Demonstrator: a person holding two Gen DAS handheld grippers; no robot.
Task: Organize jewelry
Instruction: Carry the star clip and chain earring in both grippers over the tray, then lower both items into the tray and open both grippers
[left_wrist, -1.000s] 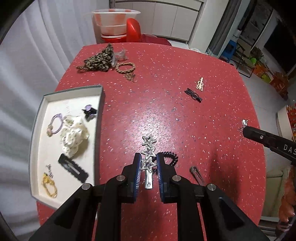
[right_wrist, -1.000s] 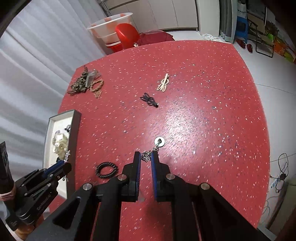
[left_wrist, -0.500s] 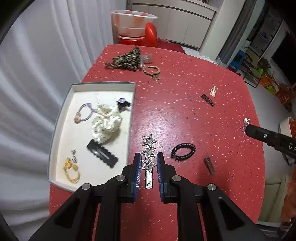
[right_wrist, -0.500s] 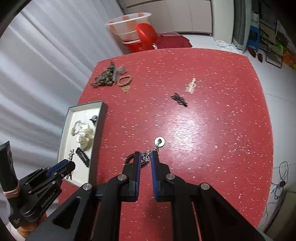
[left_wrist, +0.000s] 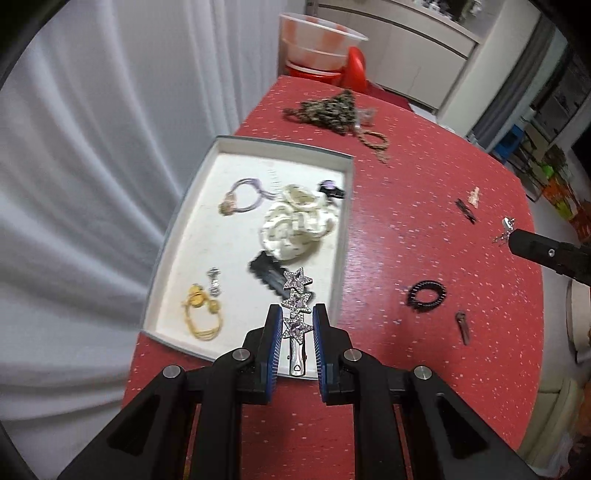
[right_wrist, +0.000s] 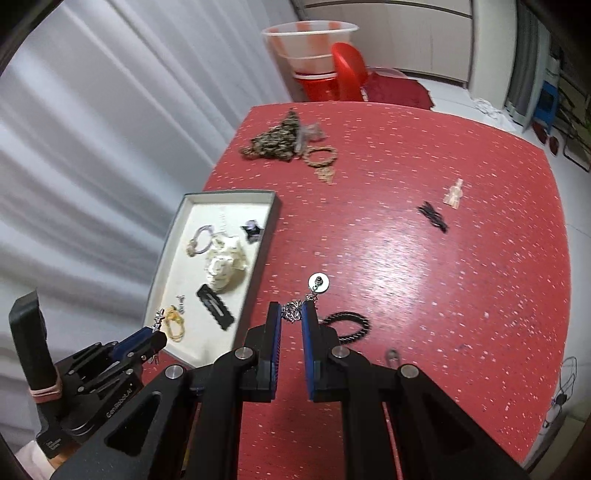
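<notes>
Red speckled table (right_wrist: 424, 266), rounded corners, set against a white curtain. A shallow white tray (left_wrist: 343, 206) lies near the curtain-side edge. A heap of dark beaded chains (right_wrist: 277, 140) sits at the far end, a tan bead bracelet (right_wrist: 321, 157) just beside it. Mid-table: a pale hair clip (right_wrist: 454, 192) next to a black clip (right_wrist: 432, 218). Near end: a black coil hair tie (left_wrist: 426, 293) and a small brown clip (left_wrist: 463, 326), apart.

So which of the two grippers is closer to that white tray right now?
The left gripper, holding the star clip over the tray's near corner. The right gripper is off to the side over the red table.
</notes>
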